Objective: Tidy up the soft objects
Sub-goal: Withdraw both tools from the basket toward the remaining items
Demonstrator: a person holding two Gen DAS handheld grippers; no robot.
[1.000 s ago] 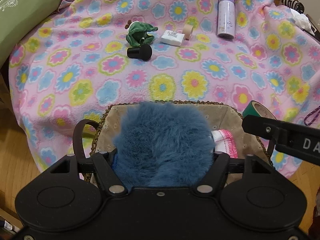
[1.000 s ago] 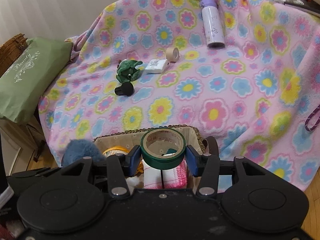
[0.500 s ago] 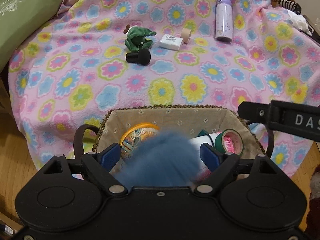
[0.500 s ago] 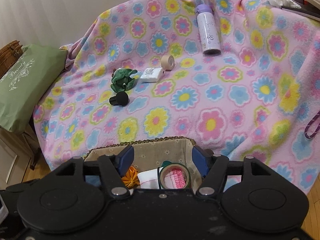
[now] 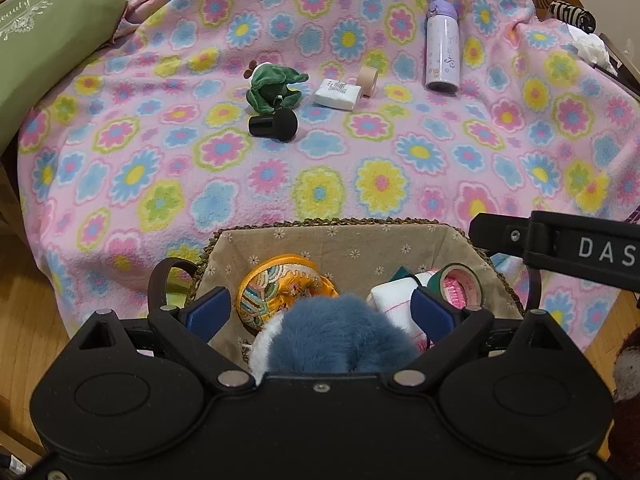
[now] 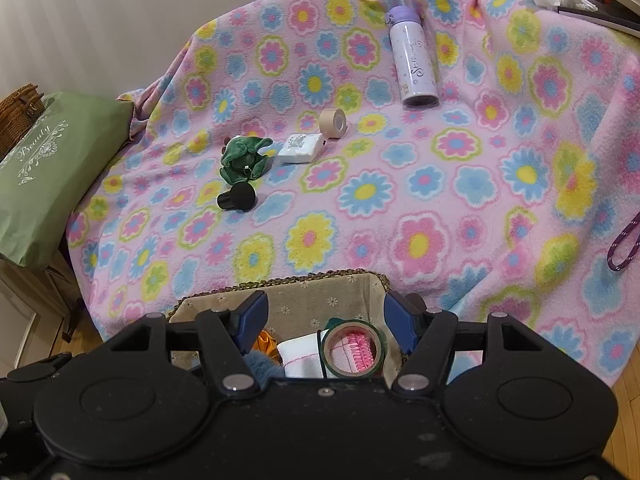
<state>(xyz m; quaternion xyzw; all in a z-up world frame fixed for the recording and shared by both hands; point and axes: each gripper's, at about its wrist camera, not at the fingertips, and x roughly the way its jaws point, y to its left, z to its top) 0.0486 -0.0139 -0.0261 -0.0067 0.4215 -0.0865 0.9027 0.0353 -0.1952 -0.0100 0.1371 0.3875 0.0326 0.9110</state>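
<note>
- Two claws, left claw (image 5: 322,312) and right claw (image 6: 322,322), have just been opening; both are empty.
- Fluffy blue plush (image 5: 340,336) lies in the lined wicker basket (image 5: 332,236).
- Green plush frog (image 5: 272,88) remains on the floral blanket (image 5: 360,184).

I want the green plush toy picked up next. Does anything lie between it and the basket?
Mostly clear. Only the black knob lies just in front of the green plush toy, on the side facing the basket; beyond it is bare blanket.
</note>
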